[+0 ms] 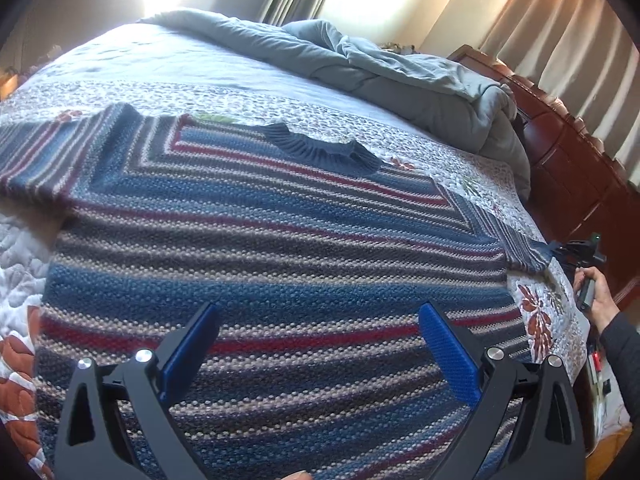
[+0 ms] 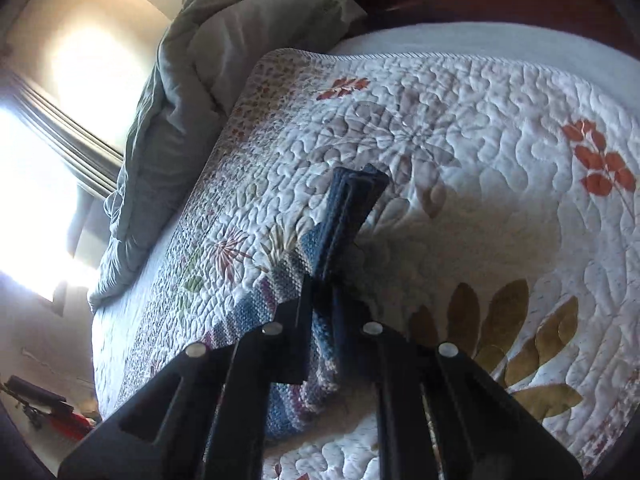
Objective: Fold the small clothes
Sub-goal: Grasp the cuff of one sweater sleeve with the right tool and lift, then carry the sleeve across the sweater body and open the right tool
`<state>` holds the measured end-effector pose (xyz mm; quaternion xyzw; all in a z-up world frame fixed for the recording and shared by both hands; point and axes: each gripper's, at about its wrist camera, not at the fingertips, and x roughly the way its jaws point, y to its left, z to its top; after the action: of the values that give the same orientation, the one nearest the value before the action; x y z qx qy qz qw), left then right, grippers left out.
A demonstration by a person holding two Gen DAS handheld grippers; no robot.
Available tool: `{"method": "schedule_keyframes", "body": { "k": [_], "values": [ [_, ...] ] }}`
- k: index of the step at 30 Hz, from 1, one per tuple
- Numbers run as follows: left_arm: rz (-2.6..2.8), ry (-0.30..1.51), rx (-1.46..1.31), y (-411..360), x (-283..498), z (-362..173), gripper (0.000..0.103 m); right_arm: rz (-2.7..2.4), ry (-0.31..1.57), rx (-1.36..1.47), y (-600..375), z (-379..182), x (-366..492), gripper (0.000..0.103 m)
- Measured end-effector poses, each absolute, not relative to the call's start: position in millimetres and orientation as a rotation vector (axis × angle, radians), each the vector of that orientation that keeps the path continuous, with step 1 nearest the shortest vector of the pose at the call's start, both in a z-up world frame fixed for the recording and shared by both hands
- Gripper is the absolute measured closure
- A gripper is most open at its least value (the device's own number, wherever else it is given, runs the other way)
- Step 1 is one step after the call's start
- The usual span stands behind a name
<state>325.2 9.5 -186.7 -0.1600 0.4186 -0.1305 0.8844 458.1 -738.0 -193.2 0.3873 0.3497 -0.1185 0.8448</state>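
A knitted sweater with blue, red and grey stripes lies flat on the bed, its dark blue collar towards the far side. My left gripper hovers open over the sweater's lower body, with nothing between its blue pads. At the bed's right edge, a hand holds my right gripper at the end of the right sleeve. In the right wrist view, my right gripper is shut on that sleeve, and the dark blue cuff sticks out past the fingertips.
A floral quilt covers the bed. A bunched grey duvet lies along the far right side, against a dark wooden headboard. Curtains hang behind it. The sweater's left sleeve stretches to the left edge.
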Motion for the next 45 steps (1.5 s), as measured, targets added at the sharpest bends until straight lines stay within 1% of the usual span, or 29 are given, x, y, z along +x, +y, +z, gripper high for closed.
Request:
{"method": "schedule_keyframes", "body": {
  "k": [3,8,15,19,27,35,45],
  "values": [
    [-0.276,0.9,-0.361,13.3,326.1,-195.8,0.004,-0.243,0.72,0.789,-728.0,-182.0,458.5,0.096],
    [-0.277,0.9,-0.374,15.7,327.8,-199.7,0.004,-0.211,0.688,0.651,-685.5,-149.9,461.6,0.096],
    [-0.273,0.897,-0.415,29.0,326.1,-201.4,0.004,-0.129,0.602,0.374,-585.4,-84.9,461.4,0.096],
    [-0.27,0.885,-0.436,37.4,325.9,-199.2,0.004,-0.084,0.566,0.277,-534.0,-57.2,461.0,0.096],
    [-0.275,0.881,-0.483,50.3,326.9,-196.8,0.004,0.001,0.548,0.1,-433.8,-20.5,467.4,0.096],
    [-0.267,0.882,-0.501,58.4,324.2,-194.9,0.004,0.082,0.546,-0.055,-327.6,-20.3,472.2,0.096],
    [-0.261,0.85,-0.565,79.3,324.7,-186.5,0.004,0.23,0.641,-0.166,-193.4,-69.7,482.1,0.096]
  ]
}}
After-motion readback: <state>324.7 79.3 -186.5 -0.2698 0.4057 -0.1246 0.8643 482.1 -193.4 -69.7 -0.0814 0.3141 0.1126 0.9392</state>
